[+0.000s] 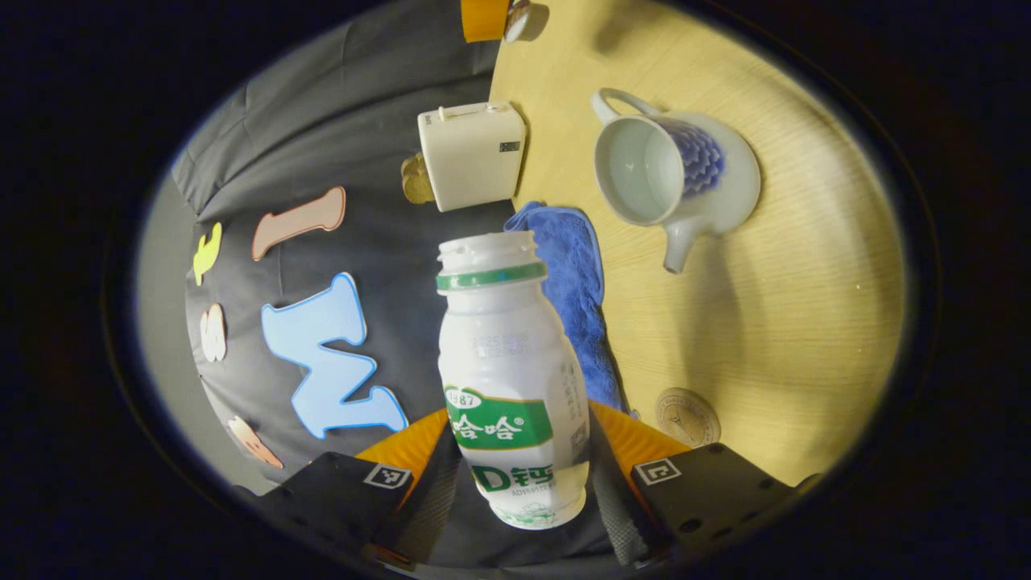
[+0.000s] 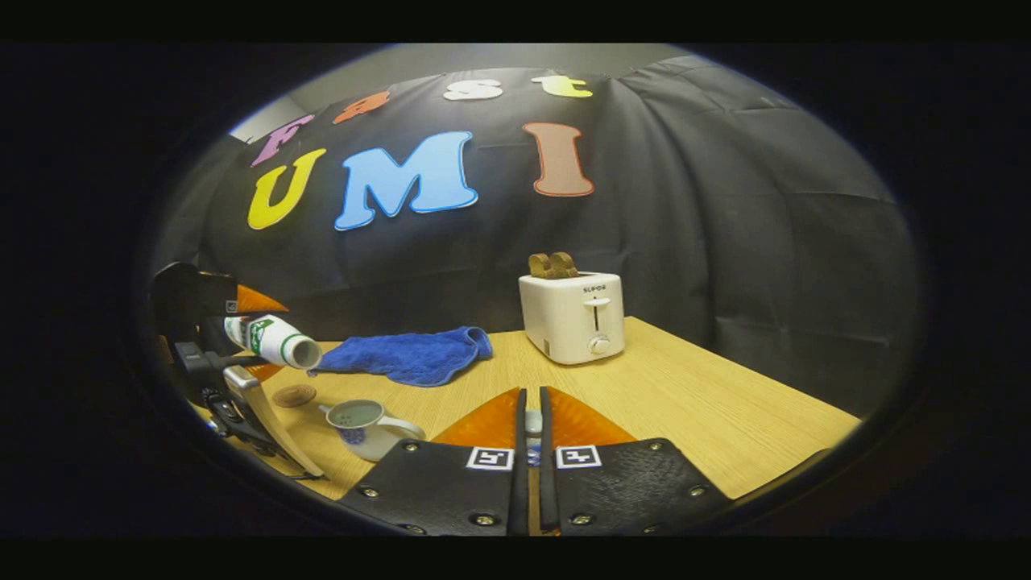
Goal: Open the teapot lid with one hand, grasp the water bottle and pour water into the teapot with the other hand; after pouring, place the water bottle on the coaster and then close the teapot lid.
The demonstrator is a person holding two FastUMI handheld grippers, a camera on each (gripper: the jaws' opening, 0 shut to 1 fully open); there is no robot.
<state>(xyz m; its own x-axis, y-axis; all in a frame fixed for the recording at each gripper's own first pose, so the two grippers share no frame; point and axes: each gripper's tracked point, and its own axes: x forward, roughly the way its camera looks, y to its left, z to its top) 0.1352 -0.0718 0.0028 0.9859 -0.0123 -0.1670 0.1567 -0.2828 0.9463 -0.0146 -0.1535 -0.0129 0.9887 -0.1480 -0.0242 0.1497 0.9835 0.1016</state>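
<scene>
Jaws of the left gripper clamp the tipped water bottle; the right gripper pinches the lid. Carry the mouth over the open teapot, upper right, before tipping further.

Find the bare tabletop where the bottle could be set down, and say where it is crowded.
Free: the wood right of the toaster, out to the table edge. Crowded: coaster, teapot and blue cloth cluster together.

The bottle between the left tongs carries a green label — "1987" and a large "D" read clearly. The toaster, ahead of the right tongs, bears small lettering — too small to read.
</scene>
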